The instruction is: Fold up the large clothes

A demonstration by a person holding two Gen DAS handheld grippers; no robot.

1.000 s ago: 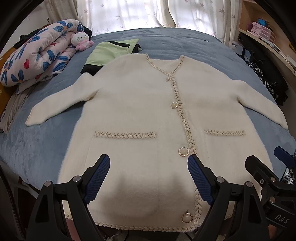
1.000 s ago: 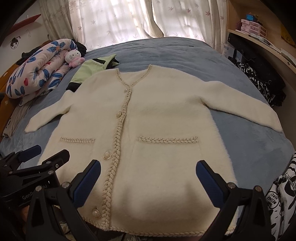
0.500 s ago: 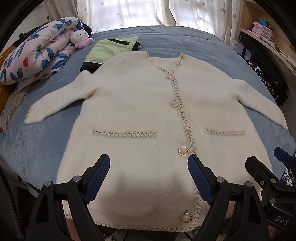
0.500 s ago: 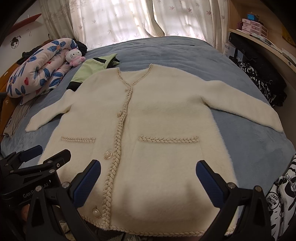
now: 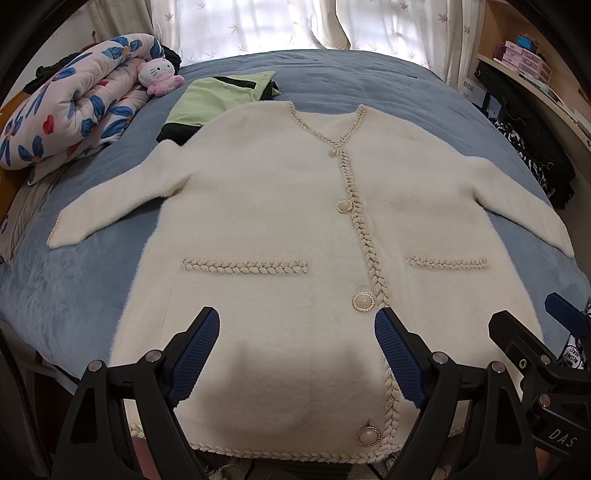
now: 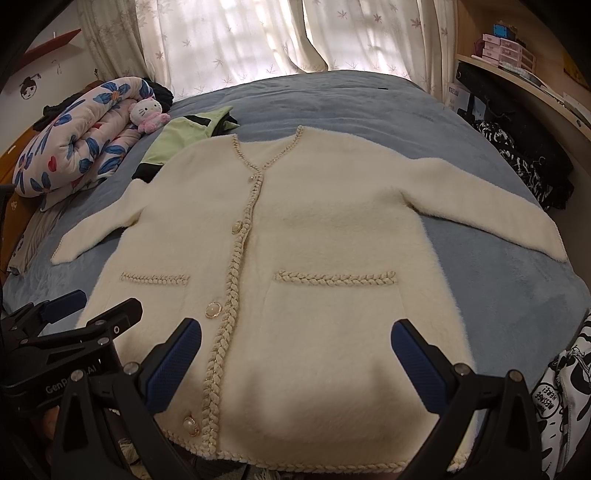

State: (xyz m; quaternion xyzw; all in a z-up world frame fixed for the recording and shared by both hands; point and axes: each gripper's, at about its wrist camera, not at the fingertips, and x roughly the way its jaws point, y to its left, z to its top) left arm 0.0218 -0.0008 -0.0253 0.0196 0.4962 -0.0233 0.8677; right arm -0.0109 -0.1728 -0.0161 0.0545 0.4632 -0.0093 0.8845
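Observation:
A cream fluffy cardigan (image 5: 280,221) with braided trim and pearl buttons lies flat, front up, on the blue bed (image 5: 351,81), sleeves spread to both sides. It also shows in the right wrist view (image 6: 325,236). My left gripper (image 5: 297,350) is open and empty, hovering above the hem left of the button line. My right gripper (image 6: 295,358) is open and empty, above the hem right of the button line. The right gripper also shows at the right edge of the left wrist view (image 5: 532,339), and the left gripper at the left edge of the right wrist view (image 6: 74,317).
A folded green and black garment (image 5: 218,99) lies beyond the cardigan's left shoulder. A flowered quilt (image 5: 70,114) and a plush cat toy (image 5: 157,75) sit at the far left. Shelves and dark clothes (image 5: 532,147) line the right side. Curtains (image 5: 295,22) hang behind the bed.
Both grippers stay open over the hem. The views have shifted slightly, as if both grippers rose or tilted a little; the cardigan has not moved.

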